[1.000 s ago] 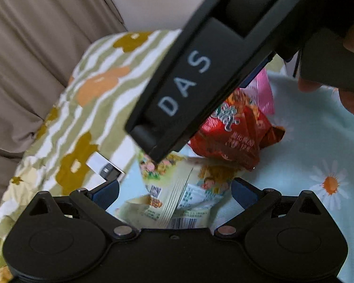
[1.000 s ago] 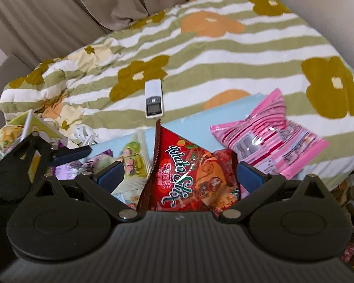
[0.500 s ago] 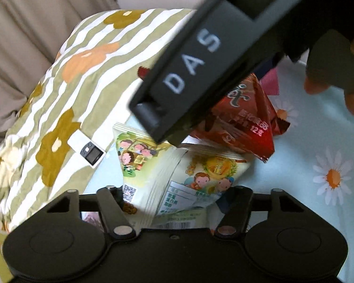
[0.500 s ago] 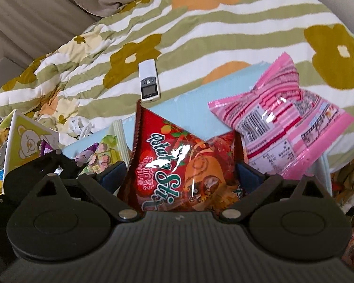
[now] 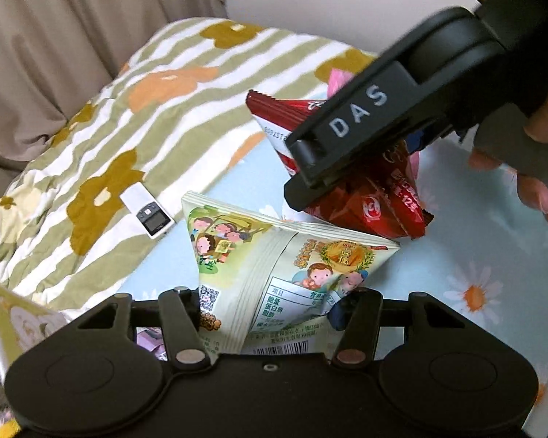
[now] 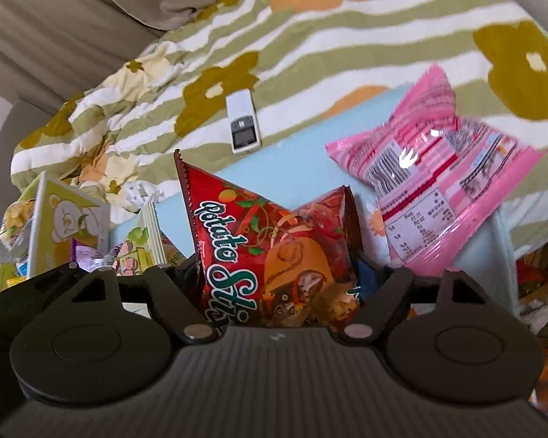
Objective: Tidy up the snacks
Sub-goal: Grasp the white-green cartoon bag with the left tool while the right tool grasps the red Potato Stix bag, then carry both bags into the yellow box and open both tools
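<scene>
Left gripper (image 5: 270,303): jaws closing, the pale green snack bag (image 5: 274,266) between them. Both fingers sit against the bag's lower sides, its printed panel creased between them, so it is grasped. The bag sticks up out of the jaws, barcode end toward the camera, over the light blue daisy cloth (image 5: 475,273).

Right gripper (image 6: 277,288): jaws closing with the red potato-stick bag (image 6: 270,252) between them. The fingers (image 6: 391,292) flank the bag's lower half and the foil bulges between them; full pad contact is not clear, though it looks gripped. From the left wrist view the right gripper's body crosses in front of the red bag, with the person's hand (image 5: 540,153) on its handle; only fingertips show.

Relative to the red bag:
- pink snack bag (image 6: 434,189) just beside it on the right, lying flat on the blue cloth, label side up, one end hanging toward the cloth's edge.
- pale green bag just beside it on the left, partly behind the right gripper's left finger.
- white remote (image 6: 243,124) beyond it, lying on the green-striped floral quilt (image 6: 347,36), near the cloth's far edge but apart from it.
- box with a bear print (image 6: 65,226) well to the left, standing tilted among other packets, too cluttered to tell apart.

Beige curtain (image 6: 73,11) behind the quilt.
</scene>
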A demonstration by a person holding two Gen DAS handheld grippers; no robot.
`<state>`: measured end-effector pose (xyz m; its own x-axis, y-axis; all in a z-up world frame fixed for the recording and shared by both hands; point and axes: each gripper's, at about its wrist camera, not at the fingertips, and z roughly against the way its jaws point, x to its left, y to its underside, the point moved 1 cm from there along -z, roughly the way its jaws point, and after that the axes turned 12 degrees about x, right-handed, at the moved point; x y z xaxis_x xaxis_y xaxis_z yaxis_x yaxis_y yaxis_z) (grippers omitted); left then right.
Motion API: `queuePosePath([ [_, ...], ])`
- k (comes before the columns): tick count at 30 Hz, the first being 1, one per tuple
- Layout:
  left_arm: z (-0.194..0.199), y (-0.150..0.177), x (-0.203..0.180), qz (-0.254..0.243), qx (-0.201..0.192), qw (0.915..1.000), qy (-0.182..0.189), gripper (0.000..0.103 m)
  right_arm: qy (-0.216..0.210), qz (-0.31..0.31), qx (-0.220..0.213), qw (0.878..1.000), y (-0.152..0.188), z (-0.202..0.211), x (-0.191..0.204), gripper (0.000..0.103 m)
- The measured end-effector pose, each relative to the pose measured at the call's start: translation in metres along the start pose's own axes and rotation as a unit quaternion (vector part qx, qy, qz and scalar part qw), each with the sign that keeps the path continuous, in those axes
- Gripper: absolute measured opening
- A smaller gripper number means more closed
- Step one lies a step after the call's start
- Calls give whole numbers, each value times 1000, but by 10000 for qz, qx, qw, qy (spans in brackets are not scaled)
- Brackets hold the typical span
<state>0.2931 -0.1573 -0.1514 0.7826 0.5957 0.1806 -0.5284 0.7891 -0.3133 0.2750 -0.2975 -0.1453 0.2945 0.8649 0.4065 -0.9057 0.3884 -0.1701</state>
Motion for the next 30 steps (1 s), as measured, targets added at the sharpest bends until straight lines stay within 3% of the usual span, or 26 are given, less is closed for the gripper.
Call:
queuePosePath([
  [8,56,15,6,571,-589,9965,-135,60,55,479,-544,9974,15,48,33,94],
  [14,108,37,20,1150,-1039,9877,-216,60,0,805,-801,9935,27,78,66,94],
  [22,169,85,67,2110,-1360,9652,-729,60,-290,1407,-1043,9841,42,98,133,94],
  [30,202,149,127,3006,-1174,9387,-1210,60,-642,1963,-1029,9730,57,86,219,94],
])
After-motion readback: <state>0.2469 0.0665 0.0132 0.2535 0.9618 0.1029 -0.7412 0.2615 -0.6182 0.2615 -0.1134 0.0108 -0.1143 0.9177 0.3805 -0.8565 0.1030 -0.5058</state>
